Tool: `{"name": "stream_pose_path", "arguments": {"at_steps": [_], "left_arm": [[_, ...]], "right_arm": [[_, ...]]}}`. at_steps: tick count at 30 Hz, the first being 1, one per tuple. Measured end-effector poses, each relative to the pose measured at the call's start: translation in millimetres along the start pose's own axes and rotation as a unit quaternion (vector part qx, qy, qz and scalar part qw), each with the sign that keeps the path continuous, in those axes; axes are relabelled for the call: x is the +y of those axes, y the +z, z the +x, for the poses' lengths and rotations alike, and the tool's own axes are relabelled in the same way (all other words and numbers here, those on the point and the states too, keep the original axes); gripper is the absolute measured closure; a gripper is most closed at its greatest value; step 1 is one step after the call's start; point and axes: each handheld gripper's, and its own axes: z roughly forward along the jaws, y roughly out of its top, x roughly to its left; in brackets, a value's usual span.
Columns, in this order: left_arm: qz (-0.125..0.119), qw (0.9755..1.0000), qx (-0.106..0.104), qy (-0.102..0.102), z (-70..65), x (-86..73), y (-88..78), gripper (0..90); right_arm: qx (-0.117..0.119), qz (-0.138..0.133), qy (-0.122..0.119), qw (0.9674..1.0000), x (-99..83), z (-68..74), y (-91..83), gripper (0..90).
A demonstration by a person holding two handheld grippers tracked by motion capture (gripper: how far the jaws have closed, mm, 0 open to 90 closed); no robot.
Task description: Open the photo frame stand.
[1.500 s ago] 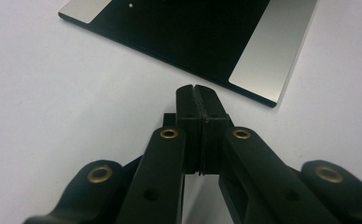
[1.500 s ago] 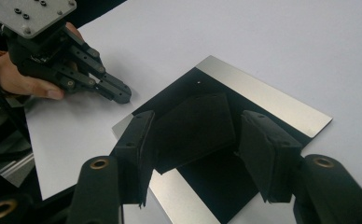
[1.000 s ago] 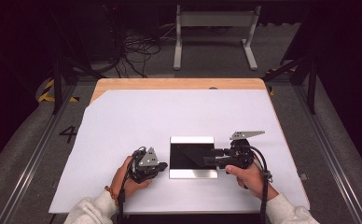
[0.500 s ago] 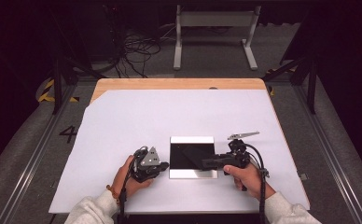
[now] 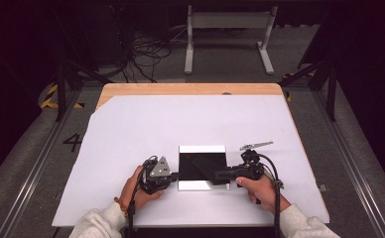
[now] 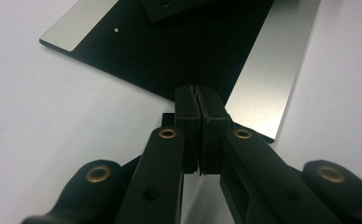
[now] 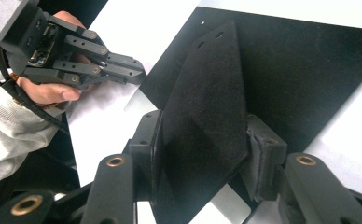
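The right gripper (image 7: 202, 163) has just been closing its jaws on a small black plate (image 7: 207, 116), which sits between the pads, slanted above the larger black base plate (image 5: 202, 167) with silvery strips along two edges. Both pads appear to touch the small plate's edges, so I read it as clamped. The left gripper (image 6: 198, 100) has its jaws pressed together, tips resting at the base plate's near edge, seemingly pinning it in place. The risk I see: the small plate is held by its thin edges only (a narrow purchase), so it could pivot or slip out if the hand tilts, and drop onto the base out of line with the small holes (image 7: 209, 39) near its far end. If the left gripper eases off, the base could slide on the smooth white sheet (image 5: 131, 129) covering the wooden table (image 5: 190, 89). Around the table the room is dark, with grey floor, floor rails, a tangle of cables (image 5: 143, 52) and a white stand (image 5: 227, 22) beyond.
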Motion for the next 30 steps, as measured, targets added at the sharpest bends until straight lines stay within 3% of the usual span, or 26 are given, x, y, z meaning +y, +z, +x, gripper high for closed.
{"name": "stream_pose_path", "arguments": {"at_steps": [7,9,10,14,18,22,25,30], "left_arm": [[-0.001,1.0,-0.008,-0.006,3.0,-0.1,-0.5,87.8],[0.003,0.9999,-0.005,-0.014,5.6,0.0,-1.8,81.9],[0.002,0.9998,-0.004,-0.02,6.9,-0.3,-2.3,76.6],[-0.01,0.9983,-0.025,-0.052,14.8,-3.5,-5.0,70.8],[-0.011,0.9968,-0.036,-0.071,19.8,-2.2,-2.8,59.1],[-0.02,0.993,-0.056,-0.102,27.8,-1.9,-1.7,51.2],[-0.028,0.9915,-0.073,-0.104,29.6,1.4,-0.7,46.4],[-0.019,0.9914,-0.078,-0.103,28.0,4.9,5.3,40.4]], "right_arm": [[0.002,-0.007,-0.009,0.9999,-0.8,0.4,0.1,56.0],[0.001,-0.007,-0.014,0.9999,-0.9,1.1,-0.5,56.1],[0.002,-0.009,-0.014,0.9999,-1.2,1.5,-0.8,56.3],[0.004,-0.013,-0.02,0.9997,-2.1,1.4,-1.2,56.5],[0.004,-0.015,-0.033,0.9993,-2.5,2.8,-2.0,56.8],[0.001,-0.017,-0.045,0.9988,-3.4,5.5,-3.2,56.8],[-0.001,-0.018,-0.054,0.9984,-3.6,6.7,-3.5,56.8],[-0.007,-0.024,-0.076,0.9968,-4.3,10.3,-4.2,56.8]]}}
